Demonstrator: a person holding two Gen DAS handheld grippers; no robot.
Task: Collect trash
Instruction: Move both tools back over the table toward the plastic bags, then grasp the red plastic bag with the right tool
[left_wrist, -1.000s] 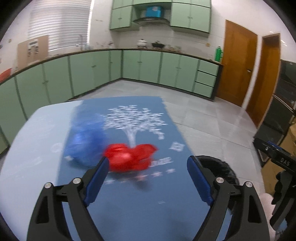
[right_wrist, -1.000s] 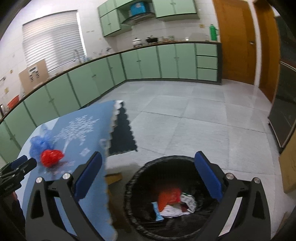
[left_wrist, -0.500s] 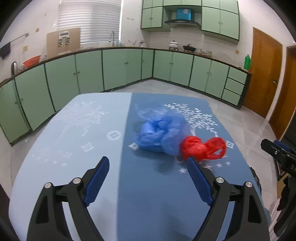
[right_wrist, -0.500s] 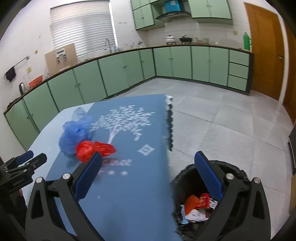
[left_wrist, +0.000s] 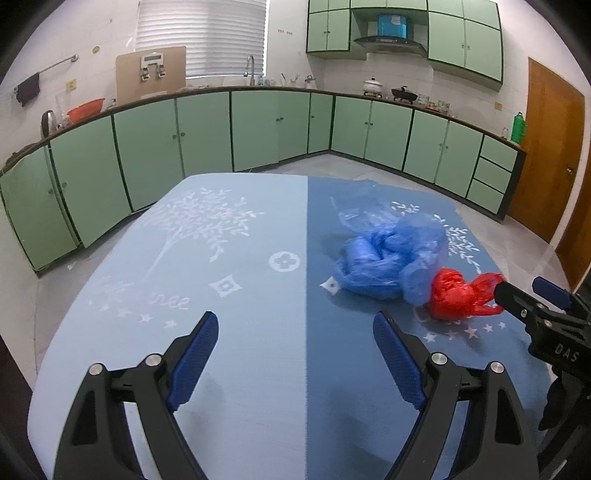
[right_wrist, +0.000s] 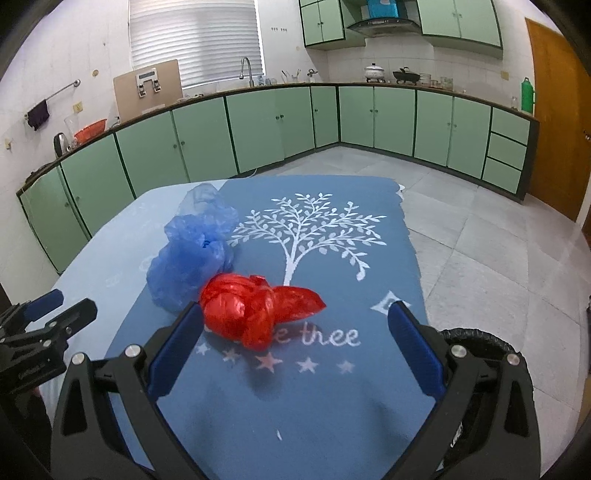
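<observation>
1. Left wrist view: the left tool hangs released at the bottom of the frame, nothing between its blue pads, over the surface with its two-tone blue cloth.
2. The crumpled blue plastic bag lies right of centre; the red plastic bag touches its lower right side.
3. The right tool enters from the right edge, its tip just beside the red bag.
4. Right wrist view: the right tool is released, the red plastic bag lying at centre just past its left pad, untouched.
5. The blue plastic bag sits above and left of it. A black bin shows at lower right.
</observation>
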